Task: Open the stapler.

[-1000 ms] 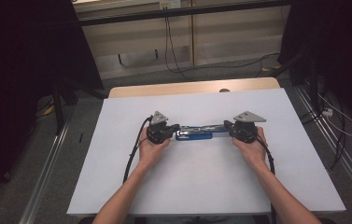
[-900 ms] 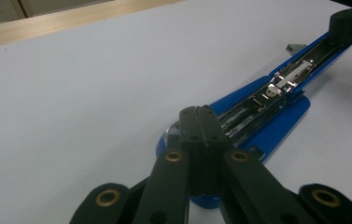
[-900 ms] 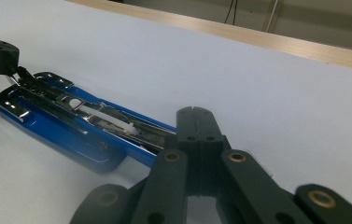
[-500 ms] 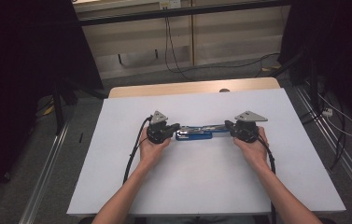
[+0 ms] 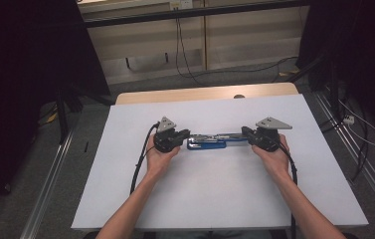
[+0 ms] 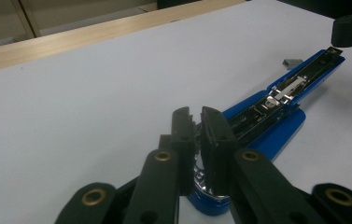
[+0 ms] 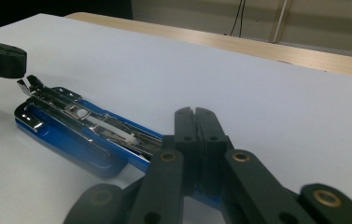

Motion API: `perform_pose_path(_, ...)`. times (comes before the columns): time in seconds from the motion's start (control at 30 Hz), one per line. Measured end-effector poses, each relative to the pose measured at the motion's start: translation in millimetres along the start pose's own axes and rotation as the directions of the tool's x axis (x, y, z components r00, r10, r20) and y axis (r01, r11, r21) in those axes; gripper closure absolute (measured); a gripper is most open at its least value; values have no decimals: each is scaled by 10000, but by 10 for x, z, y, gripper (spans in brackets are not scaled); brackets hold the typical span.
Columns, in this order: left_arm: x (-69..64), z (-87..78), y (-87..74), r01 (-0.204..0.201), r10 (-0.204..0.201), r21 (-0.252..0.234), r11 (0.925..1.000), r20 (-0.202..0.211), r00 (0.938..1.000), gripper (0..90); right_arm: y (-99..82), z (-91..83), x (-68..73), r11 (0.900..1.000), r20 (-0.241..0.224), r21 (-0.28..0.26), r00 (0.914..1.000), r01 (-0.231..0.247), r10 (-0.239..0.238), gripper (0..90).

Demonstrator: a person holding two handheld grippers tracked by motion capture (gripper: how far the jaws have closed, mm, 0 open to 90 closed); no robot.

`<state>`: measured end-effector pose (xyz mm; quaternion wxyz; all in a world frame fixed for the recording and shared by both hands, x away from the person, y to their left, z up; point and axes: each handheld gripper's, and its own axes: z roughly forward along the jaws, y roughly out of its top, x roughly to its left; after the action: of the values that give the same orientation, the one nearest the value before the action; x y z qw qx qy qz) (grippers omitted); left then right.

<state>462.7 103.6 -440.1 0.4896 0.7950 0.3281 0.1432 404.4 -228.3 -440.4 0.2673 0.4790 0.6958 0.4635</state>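
A blue stapler [image 5: 210,141] lies in the middle of a white table [image 5: 215,199], and it is folded wide open so that it makes one long, flat line from left to right. The shiny metal track inside it faces up. A person sits at the near side of the table, and both forearms come in from the bottom of the high view. The left gripper [image 5: 185,135] is at the left end of the stapler and the right gripper [image 5: 244,132] is at the right end, so the two point at each other with the stapler between them. In the left gripper view, the two black jaws have a thin gap between them, and they have just been opening a little. The silver metal end of the stapler [image 6: 257,116] sits right at that gap, but you cannot tell if the jaws are pressing on it. A small grey block of staples [image 6: 294,62] lies on the table just beside the far end of the stapler. In the right gripper view, the right gripper [image 7: 194,114] has its jaws pressed flat together with no gap at the tips. The stapler [image 7: 85,133] runs away from under those jaws toward the far left, and its near end is hidden under them, so you cannot tell if they hold it. A strip of light wood [image 5: 205,93] shows along the far edge of the table.
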Motion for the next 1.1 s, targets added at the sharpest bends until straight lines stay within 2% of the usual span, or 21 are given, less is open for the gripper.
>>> perform_pose_path(0.1, -21, -52, 19, -84, 83, -114, 9999, -116, 9999, 746, 9, -21, -14, 9999, -129, -80, 9999, -80, 79, 859)
perform_pose_path(0.2, -22, -105, 38, -117, 110, -218, 9997, -287, 9995, 638, 21, -41, -20, 10000, -107, -79, 9999, -21, 20, 799)
perform_pose_path(0.23, -26, -121, 40, -49, 41, -235, 9997, -353, 9994, 599, 23, -43, -20, 10000, -106, -49, 9999, -20, 20, 763)
perform_pose_path(0.3, -19, -169, 37, -17, 5, -303, 9995, -392, 9992, 539, 22, -45, -20, 10000, -223, 15, 9997, -9, 9, 748)
perform_pose_path(0.37, -20, -207, 26, 113, -127, -330, 9994, -429, 9990, 492, 20, -47, -18, 10000, -227, 30, 9997, -1, 2, 662)
perform_pose_path(0.43, -16, -237, 7, 228, -246, -384, 9990, -464, 9986, 388, 24, -51, -24, 9999, -143, 0, 9998, -156, 156, 568)
perform_pose_path(0.5, -16, -254, -12, 206, -225, -329, 9992, -574, 9981, 306, 26, -57, -27, 9999, -144, -64, 9998, -147, 146, 508)
perform_pose_path(0.57, -7, -253, -31, 89, -105, -230, 9997, -718, 9974, 232, 23, -62, -27, 9998, -184, -72, 9997, -182, 181, 403)
perform_pose_path(0.7, -9, -263, -61, 210, -211, -12, 9998, -740, 9970, 108, 18, -36, -44, 9998, -105, -178, 9999, -129, 127, 248)
perform_pose_path(0.77, -2, -297, -86, 203, -212, -152, 9997, -605, 9979, 83, 17, -22, -54, 9992, -80, -263, 9995, -292, 290, 159)
perform_pose_path(0.8, -4, -316, -91, 197, -207, -170, 9997, -583, 9981, 65, 16, -18, -65, 9985, -108, -361, 9991, -422, 418, 159)
perform_pose_path(0.87, -4, -355, -99, 387, -405, -348, 9986, -521, 9978, 52, 22, -18, -74, 9971, -230, -485, 9981, -580, 569, 136)
perform_pose_path(0.9, -2, -385, -101, 645, -667, -456, 9969, -482, 9966, 52, 26, -20, -81, 9969, -256, -520, 9980, -594, 581, 112)
perform_pose_path(0.97, 2, -435, -101, 864, -891, -637, 9942, -405, 9952, 49, 35, -25, -81, 9968, -391, -403, 9969, -692, 677, 116)
perform_pose_path(1.07, -7, -483, -85, 714, -758, -784, 9944, -538, 9957, 42, 27, -16, -65, 9976, -450, -116, 9967, -678, 672, 88)
perform_pose_path(1.1, -2, -505, -78, 615, -674, -767, 9952, -775, 9947, 43, 26, -15, -63, 9977, -441, -92, 9968, -671, 666, 87)
